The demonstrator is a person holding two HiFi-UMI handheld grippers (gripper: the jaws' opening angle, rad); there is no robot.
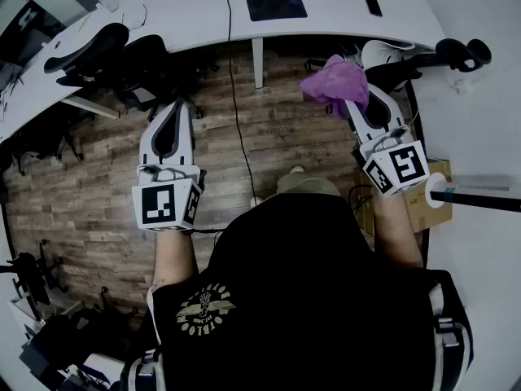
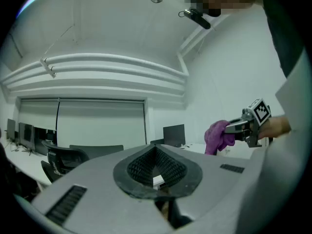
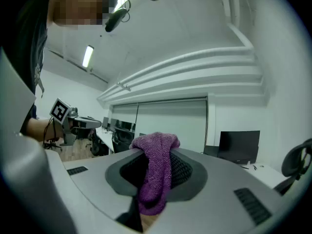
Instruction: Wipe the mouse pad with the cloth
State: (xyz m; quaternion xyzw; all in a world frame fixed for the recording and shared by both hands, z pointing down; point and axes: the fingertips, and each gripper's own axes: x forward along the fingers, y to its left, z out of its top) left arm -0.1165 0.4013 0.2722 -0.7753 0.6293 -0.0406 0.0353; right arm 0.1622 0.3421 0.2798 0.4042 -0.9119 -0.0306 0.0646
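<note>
Black T-shirt (image 1: pixel 326 300), gold emblem (image 1: pixel 203 309) on its left sleeve. Left gripper (image 1: pixel 176 108) and right gripper (image 1: pixel 356 108): pale grey shells, black ribbed pads (image 2: pixel 140 167), black-and-white marker cubes (image 1: pixel 163 204).

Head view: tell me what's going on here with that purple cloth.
A person holds a pair of tongs in each hand. The right tongs are shut on the purple cloth, which is held in the air over the wooden floor, short of the white desk. The left tongs are closed with nothing in them. The dark mouse pad lies on the desk ahead, and the cloth has not yet reached it, so wiping hasn't begun.
</note>
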